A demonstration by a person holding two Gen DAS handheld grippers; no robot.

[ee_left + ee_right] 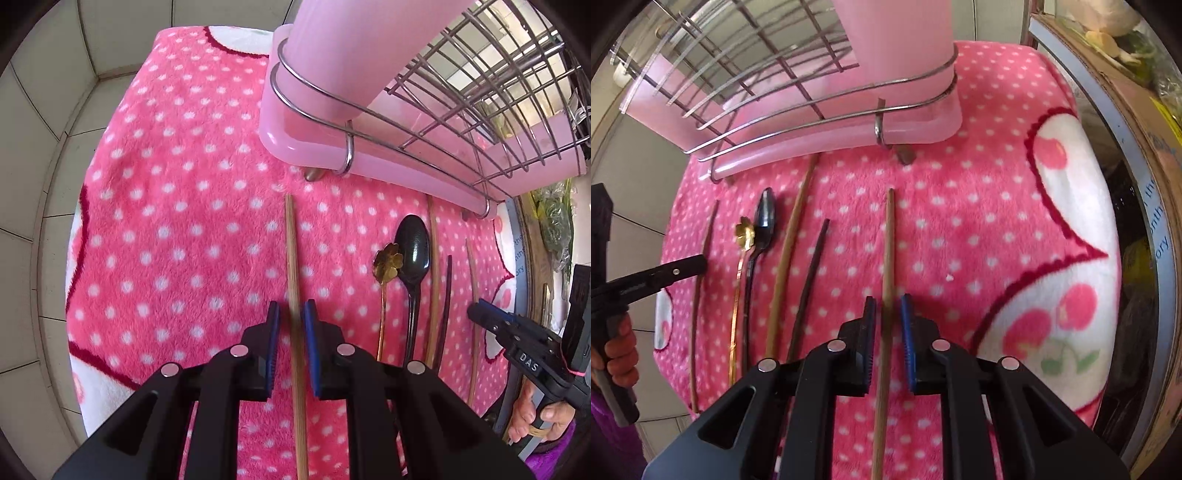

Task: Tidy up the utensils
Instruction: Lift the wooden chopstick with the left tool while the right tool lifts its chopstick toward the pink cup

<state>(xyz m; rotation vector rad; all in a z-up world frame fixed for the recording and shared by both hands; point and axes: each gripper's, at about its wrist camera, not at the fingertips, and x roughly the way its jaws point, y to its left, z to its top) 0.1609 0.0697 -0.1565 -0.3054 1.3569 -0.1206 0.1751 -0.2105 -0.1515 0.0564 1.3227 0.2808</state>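
A light wooden chopstick [293, 258] lies on the pink dotted blanket [177, 221], running between the blue pads of my left gripper [291, 310]. A gap shows on each side, so the gripper is open. Another wooden chopstick [888, 236] lies between the pads of my right gripper [888, 301], also with gaps, so that gripper is open too. Between the two lie a gold flower spoon [744, 230], a black spoon [766, 214], a light chopstick [792, 240] and a dark chopstick [812, 266].
A wire dish rack on a pink tray [369, 147] stands at the blanket's far edge, with a tall pink holder [332, 55] at its corner. A cardboard box [1137, 122] borders the right side. Tiled wall [55, 147] lies left. Each hand holds its gripper's handle.
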